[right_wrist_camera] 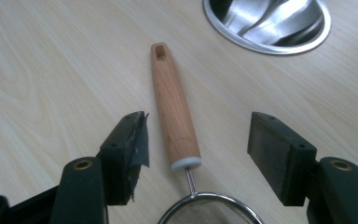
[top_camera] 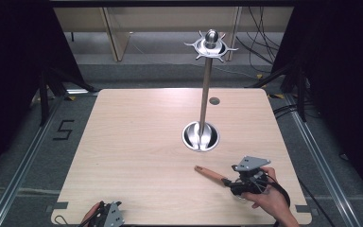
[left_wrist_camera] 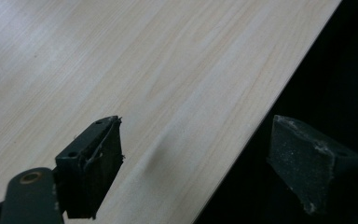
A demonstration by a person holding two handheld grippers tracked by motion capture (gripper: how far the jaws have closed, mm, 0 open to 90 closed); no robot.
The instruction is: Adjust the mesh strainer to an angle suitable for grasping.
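A: Starting at the left, what is seen of the left gripper (top_camera: 108, 213)?

B: It is held at the near left edge of the table (top_camera: 137, 142), well apart from the work. In the left gripper view its jaws stand wide apart, with nothing between them; one hangs over the wood, the other past the table's edge.

A: And toward the middle?

B: A metal stand (top_camera: 201, 135) is set on the table, a round dish at its foot and a ring of hooks (top_camera: 211, 46) at the top of its pole. Nothing can be seen hung on the hooks, though the top is small in the high view and this is not certain.

A: Where is the thing being worked on?

B: A strainer (right_wrist_camera: 175, 109) with a wooden handle is lying flat on the table, near the stand's dish and on the person's side of it. The handle points toward the left, and its free end has a hanging hole.

A: And the right gripper (right_wrist_camera: 196, 147)?

B: It is placed over the strainer with the jaws wide open on either side of the handle, near the mesh end, touching nothing. The pick-up is judged to be the step in hand. Next, the jaws would need lowering and closing squarely on the handle, so that the strainer is not tipped when lifted, probably toward a hook.
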